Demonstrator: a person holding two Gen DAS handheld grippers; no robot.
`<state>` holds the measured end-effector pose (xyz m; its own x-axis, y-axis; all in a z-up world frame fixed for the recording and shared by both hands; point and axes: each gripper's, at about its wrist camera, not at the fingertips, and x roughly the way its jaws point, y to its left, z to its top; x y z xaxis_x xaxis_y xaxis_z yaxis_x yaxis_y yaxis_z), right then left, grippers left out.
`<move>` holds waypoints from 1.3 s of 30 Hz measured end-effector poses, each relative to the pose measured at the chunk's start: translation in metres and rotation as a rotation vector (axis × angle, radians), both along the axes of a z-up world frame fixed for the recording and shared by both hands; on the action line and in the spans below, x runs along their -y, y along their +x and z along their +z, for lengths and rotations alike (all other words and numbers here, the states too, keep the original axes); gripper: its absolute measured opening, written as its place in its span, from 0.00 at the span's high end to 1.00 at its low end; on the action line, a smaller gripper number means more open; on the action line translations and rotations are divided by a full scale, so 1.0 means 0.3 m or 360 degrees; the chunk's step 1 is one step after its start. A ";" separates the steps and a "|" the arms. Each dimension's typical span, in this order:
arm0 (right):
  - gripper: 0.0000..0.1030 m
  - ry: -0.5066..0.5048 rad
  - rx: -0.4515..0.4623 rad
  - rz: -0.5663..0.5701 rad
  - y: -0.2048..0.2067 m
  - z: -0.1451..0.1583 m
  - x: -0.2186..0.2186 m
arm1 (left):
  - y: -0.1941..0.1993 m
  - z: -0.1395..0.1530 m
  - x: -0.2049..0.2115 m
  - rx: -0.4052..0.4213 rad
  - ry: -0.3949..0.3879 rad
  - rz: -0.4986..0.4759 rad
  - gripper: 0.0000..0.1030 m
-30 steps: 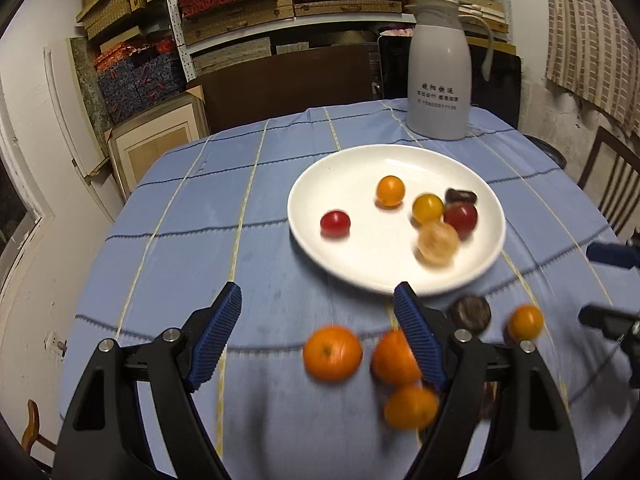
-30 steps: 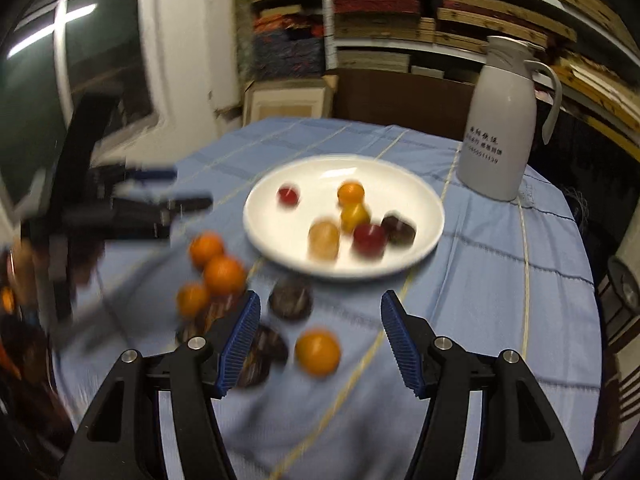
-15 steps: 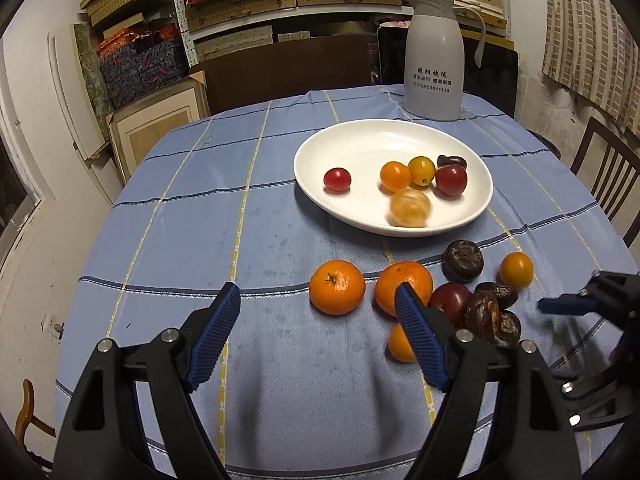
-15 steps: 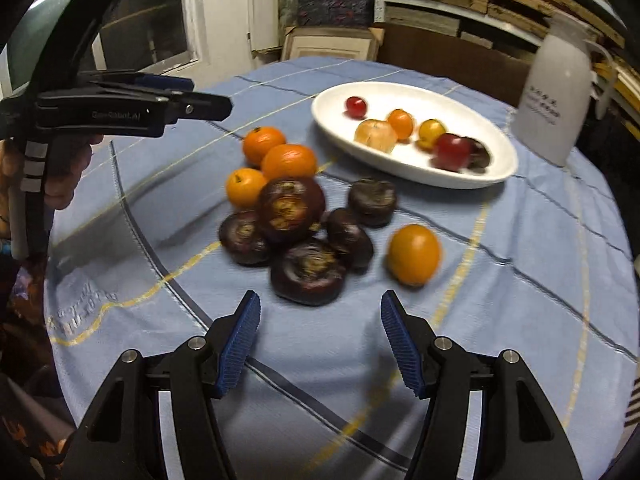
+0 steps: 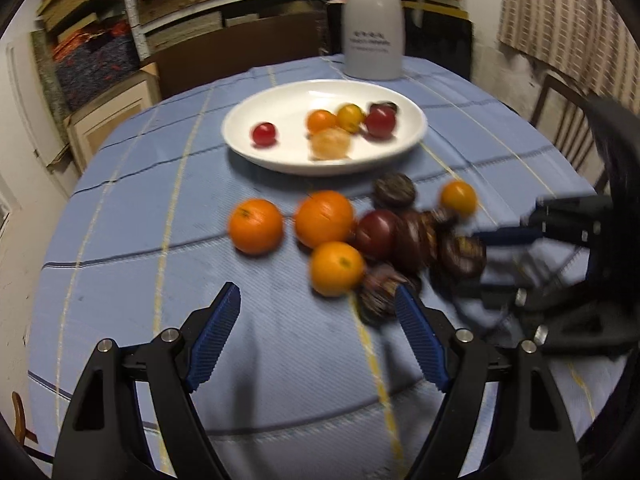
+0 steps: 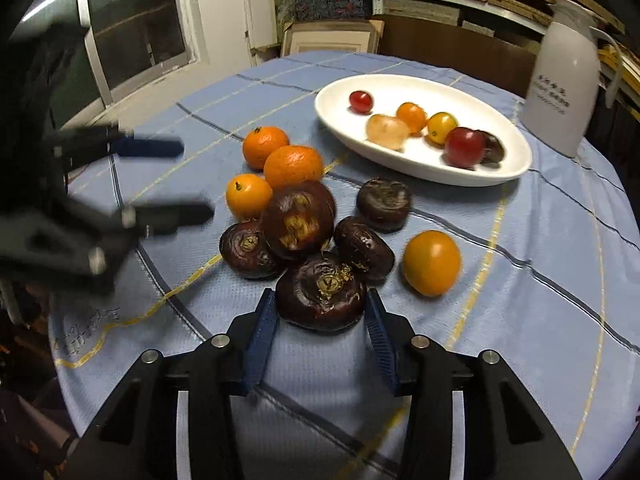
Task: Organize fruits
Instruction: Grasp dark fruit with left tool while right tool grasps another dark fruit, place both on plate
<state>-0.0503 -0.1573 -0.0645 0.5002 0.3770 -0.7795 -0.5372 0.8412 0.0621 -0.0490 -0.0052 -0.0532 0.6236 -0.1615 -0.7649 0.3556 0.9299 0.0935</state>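
Note:
A white plate (image 6: 516,164) holds several small tomatoes and a peeled fruit; it also shows in the left wrist view (image 5: 240,136). In front of it lie three oranges (image 6: 293,166), several dark water chestnuts and a yellow-orange tomato (image 6: 431,262). My right gripper (image 6: 320,312) has its blue pads on either side of the nearest water chestnut (image 6: 322,290), touching or nearly touching it on the cloth. My left gripper (image 5: 318,304) is open and empty, just short of the nearest orange (image 5: 336,268). The right gripper also shows at the right of the left wrist view (image 5: 500,264).
A white thermos jug (image 6: 560,84) stands behind the plate on the round table with a blue checked cloth (image 6: 520,320). Shelves, boxes and a window surround the table. A wooden chair (image 5: 560,120) stands at the far right.
My right gripper has moved forward and narrowed around the nearest water chestnut. My left gripper has moved closer to the oranges, staying open.

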 end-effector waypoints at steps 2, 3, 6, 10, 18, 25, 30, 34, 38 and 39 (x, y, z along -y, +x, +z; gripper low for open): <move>0.56 0.0007 0.0021 -0.0023 -0.010 0.018 0.032 | -0.017 -0.017 0.029 -0.0017 0.0004 -0.0033 0.25; 0.56 0.0013 0.0030 -0.0040 -0.016 0.028 0.049 | -0.020 -0.023 0.040 -0.0021 0.0002 -0.0040 0.25; 0.56 0.0018 0.0045 -0.0063 -0.023 0.039 0.080 | -0.011 -0.056 0.087 -0.0072 -0.0008 -0.0041 0.25; 0.56 0.0030 0.0046 -0.0072 -0.035 0.038 0.097 | 0.013 -0.090 0.132 -0.0085 0.0005 -0.0003 0.29; 0.55 0.0051 0.0032 -0.0076 -0.044 0.030 0.112 | 0.059 -0.117 0.131 -0.0177 -0.0077 0.0044 0.57; 0.55 0.0057 0.0023 -0.0082 -0.048 0.022 0.112 | 0.031 -0.096 0.115 -0.0113 -0.0026 0.0054 0.57; 0.56 0.0059 0.0008 -0.0058 -0.062 0.016 0.095 | -0.005 -0.059 0.111 -0.0032 0.0024 0.0044 0.57; 0.56 0.0055 0.0020 -0.0044 -0.080 0.021 0.078 | -0.014 -0.037 0.102 -0.0011 0.0020 0.0055 0.57; 0.56 0.0077 0.0072 -0.0055 -0.091 0.065 0.081 | -0.007 -0.006 0.089 0.0020 0.0024 0.0082 0.57; 0.56 0.0082 0.0088 -0.0059 -0.092 0.077 0.083 | -0.004 0.005 0.085 0.0032 0.0025 0.0088 0.57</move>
